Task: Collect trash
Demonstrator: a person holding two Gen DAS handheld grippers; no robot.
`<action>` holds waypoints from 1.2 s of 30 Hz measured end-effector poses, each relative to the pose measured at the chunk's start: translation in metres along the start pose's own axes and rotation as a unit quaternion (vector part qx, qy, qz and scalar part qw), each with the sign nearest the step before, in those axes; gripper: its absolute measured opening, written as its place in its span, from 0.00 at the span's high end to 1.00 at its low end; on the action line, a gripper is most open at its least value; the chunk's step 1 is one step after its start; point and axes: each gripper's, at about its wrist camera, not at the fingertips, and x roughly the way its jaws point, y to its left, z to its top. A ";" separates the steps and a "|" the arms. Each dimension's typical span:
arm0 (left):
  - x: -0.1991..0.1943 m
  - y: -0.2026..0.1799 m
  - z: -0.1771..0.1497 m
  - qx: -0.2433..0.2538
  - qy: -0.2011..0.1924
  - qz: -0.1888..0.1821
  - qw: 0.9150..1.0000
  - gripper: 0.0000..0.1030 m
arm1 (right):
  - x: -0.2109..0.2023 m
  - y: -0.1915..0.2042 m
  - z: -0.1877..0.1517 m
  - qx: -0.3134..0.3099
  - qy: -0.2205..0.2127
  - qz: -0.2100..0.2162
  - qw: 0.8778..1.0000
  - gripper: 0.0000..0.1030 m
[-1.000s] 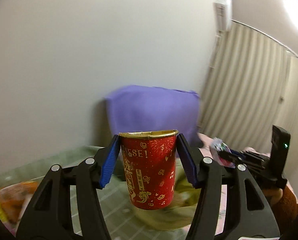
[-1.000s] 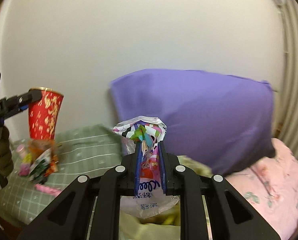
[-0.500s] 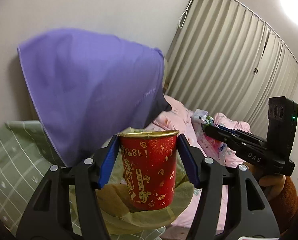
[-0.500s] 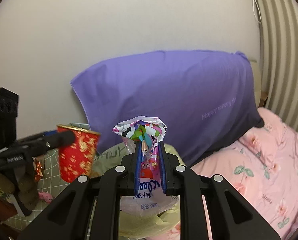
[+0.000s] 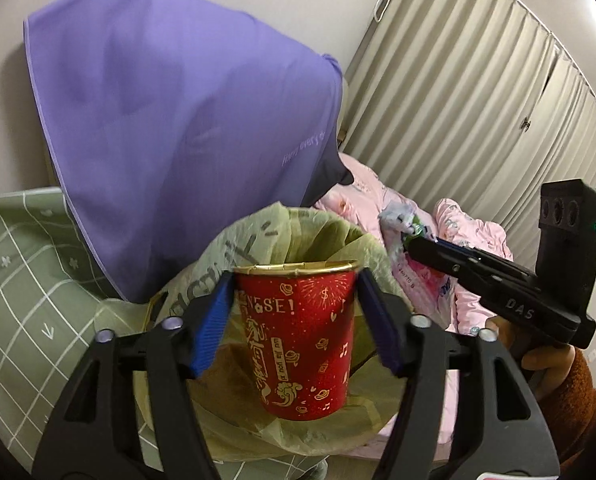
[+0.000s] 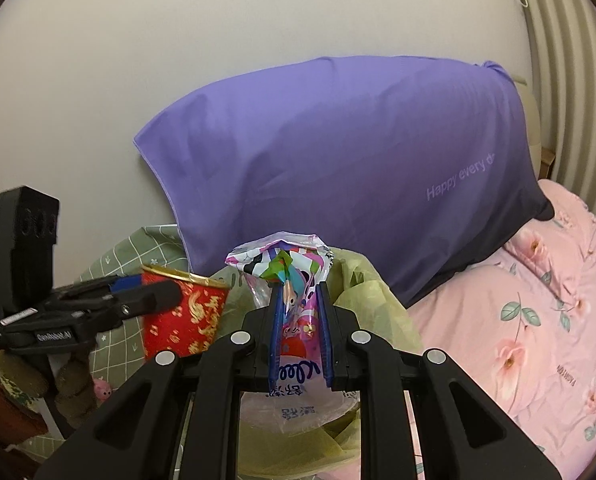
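Observation:
My left gripper is shut on a red paper cup with gold print and holds it upright over the open mouth of a yellow-green trash bag. The cup also shows in the right wrist view, at the left. My right gripper is shut on a colourful plastic snack wrapper and holds it above the same bag. In the left wrist view the right gripper hangs at the bag's right side with the wrapper at its tip.
A large purple pillow leans on the wall behind the bag. Pink floral bedding lies to the right, a green checked blanket to the left. Pleated curtains hang at the far right.
Both grippers have moved right and closer to the trash bag with their loads. The bag's open mouth now lies right under the cup and wrapper.

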 end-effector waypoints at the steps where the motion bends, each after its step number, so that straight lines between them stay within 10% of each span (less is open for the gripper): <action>1: 0.000 0.003 -0.001 -0.008 0.004 -0.002 1.000 0.40 | 0.002 -0.002 0.000 0.004 0.002 -0.002 1.000 0.82; 5: -0.002 0.013 0.001 -0.037 0.004 -0.003 0.999 0.32 | 0.006 -0.007 -0.003 0.019 0.008 -0.002 1.000 0.59; 11: -0.023 0.022 0.001 -0.051 -0.020 0.020 0.998 0.29 | 0.011 -0.006 -0.007 0.017 0.015 -0.010 1.000 0.56; 22: -0.101 0.044 -0.045 -0.054 -0.073 0.170 0.981 0.29 | 0.002 0.022 0.002 -0.011 -0.019 0.004 1.000 0.52; 31: -0.181 0.093 -0.102 -0.117 -0.101 0.285 0.946 0.29 | 0.019 0.086 -0.001 -0.048 -0.009 0.117 0.992 0.42; 36: -0.235 0.131 -0.141 -0.174 -0.125 0.360 0.908 0.29 | 0.035 0.137 -0.011 -0.121 0.020 0.131 0.984 0.42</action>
